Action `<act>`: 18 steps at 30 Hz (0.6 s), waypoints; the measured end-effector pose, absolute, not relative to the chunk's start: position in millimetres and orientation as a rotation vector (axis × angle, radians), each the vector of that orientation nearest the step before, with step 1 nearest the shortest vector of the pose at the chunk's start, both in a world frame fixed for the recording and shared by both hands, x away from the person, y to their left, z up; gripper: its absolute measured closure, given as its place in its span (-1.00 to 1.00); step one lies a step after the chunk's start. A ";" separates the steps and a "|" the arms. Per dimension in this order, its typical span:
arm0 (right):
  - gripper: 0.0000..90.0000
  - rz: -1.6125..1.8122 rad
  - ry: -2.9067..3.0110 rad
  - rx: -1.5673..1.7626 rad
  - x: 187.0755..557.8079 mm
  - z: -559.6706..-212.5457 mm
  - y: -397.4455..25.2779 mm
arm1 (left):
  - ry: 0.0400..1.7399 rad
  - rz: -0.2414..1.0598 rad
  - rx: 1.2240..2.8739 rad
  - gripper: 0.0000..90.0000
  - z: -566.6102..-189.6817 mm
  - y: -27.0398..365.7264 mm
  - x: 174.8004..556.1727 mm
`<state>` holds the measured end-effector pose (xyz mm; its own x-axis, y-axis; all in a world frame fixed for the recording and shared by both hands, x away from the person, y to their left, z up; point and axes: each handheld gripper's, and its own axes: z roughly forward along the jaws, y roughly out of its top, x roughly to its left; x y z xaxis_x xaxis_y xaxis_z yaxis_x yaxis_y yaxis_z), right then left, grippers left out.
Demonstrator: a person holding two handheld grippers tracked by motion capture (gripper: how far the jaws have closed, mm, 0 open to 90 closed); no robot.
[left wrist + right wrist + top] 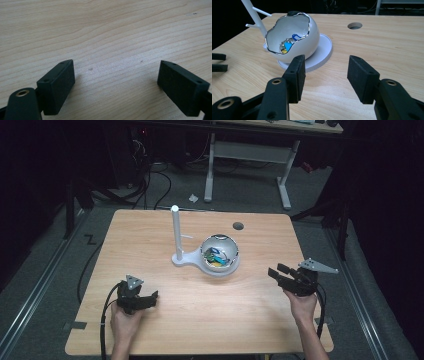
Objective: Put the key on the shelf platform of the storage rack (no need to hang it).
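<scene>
At the left of the wooden desk (200, 310) we see the left gripper (145, 299) held low near the front edge, its jaws spread wide with only bare wood between them and pointing toward the desk's right side. At the desk's centre stands a white stand (177, 255) whose post (176, 232) has its long axis upright, and just right of it the base carries a white egg-shaped bowl (220, 255) holding small coloured items (287, 45), its opening facing up and toward the front. At the right, we see the right gripper (278, 272) with its jaws parted and empty, pointing left toward the bowl and well apart from it.
</scene>
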<state>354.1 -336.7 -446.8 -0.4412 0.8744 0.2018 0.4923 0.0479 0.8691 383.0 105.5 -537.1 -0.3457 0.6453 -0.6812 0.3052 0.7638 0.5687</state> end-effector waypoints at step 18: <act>0.07 1.328 1.987 1.410 352.7 -472.5 -326.9 | 1.947 0.424 0.723 -0.67 -537.2 105.5 382.9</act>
